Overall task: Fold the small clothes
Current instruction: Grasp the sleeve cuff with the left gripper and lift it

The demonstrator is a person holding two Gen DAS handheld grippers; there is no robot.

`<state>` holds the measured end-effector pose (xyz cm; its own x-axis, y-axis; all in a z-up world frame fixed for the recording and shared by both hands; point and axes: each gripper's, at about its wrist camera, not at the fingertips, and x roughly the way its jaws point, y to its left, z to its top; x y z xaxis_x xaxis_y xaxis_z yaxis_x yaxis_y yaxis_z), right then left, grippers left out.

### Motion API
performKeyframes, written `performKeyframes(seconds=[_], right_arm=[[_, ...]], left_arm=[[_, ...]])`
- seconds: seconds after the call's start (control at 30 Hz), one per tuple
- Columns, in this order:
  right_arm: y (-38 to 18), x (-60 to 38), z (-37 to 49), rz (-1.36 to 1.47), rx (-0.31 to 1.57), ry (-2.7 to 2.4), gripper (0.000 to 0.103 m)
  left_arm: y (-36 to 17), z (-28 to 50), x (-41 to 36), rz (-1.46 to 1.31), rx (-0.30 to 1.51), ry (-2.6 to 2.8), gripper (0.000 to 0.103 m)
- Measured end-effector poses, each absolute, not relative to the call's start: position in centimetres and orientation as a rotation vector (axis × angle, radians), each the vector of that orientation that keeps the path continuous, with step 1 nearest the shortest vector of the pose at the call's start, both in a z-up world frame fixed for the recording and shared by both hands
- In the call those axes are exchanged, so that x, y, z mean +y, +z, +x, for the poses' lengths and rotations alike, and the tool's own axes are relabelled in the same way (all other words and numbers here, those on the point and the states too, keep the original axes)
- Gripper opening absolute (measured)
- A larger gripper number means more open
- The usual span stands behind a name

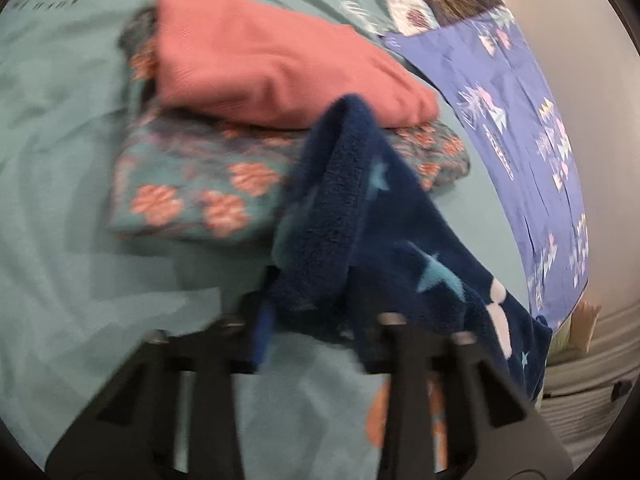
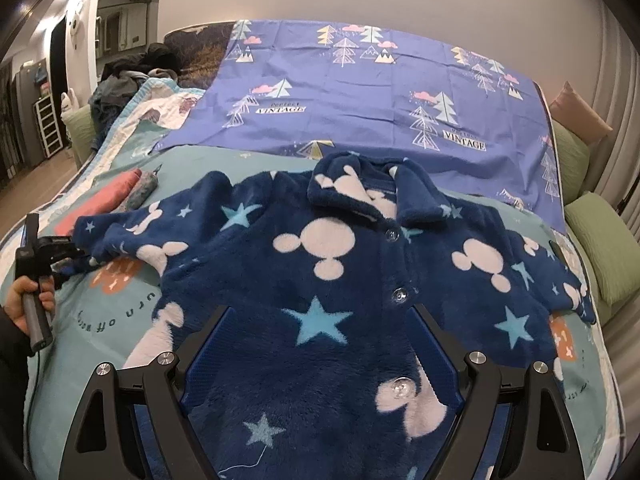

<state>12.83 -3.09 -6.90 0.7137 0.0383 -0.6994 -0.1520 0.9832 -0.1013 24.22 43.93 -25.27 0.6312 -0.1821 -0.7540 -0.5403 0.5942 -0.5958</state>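
Note:
A navy fleece child's jacket (image 2: 328, 280) with white mouse heads and blue stars lies front up on the teal bed sheet (image 2: 100, 360), collar toward the far side. My left gripper (image 1: 312, 320) is shut on the cuff of its left sleeve (image 1: 348, 208), lifted a little off the sheet; it also shows in the right wrist view (image 2: 60, 248) at the sleeve end. My right gripper (image 2: 320, 344) is open, its fingers spread over the jacket's lower front, holding nothing.
A folded pink garment (image 1: 272, 60) lies on a folded teal flowered garment (image 1: 208, 192) just beyond the left gripper. A purple tree-print sheet (image 2: 360, 88) covers the bed's far side. Green cushions (image 2: 596, 248) line the right edge.

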Motion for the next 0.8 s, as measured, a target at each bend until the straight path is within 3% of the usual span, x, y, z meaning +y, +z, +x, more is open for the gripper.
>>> performKeyframes(seconds=[0.13,0.43,0.6,0.8], right_arm=[[-6.9,-4.0,12.6,-0.128,0.763,0.1,0.088],[-6.4,-7.9,11.9,-0.029,0.752,0.081,0.088],[-6.0,-11.3,11.0,0.01,0.731,0.046,0.088],[-6.1,-17.2,10.0,0.148,0.741,-0.005,0.088]], left_arm=[[-21.2,24.5,43.7,-0.863,0.815,0.228,0.018],[-3.9,25.9,37.6,-0.579,0.616,0.087,0.018],[3.4,25.9,29.6,-0.413,0.56,-0.048,0.018],[6.5,24.9,17.1,-0.259,0.571,-0.255,0.018]])
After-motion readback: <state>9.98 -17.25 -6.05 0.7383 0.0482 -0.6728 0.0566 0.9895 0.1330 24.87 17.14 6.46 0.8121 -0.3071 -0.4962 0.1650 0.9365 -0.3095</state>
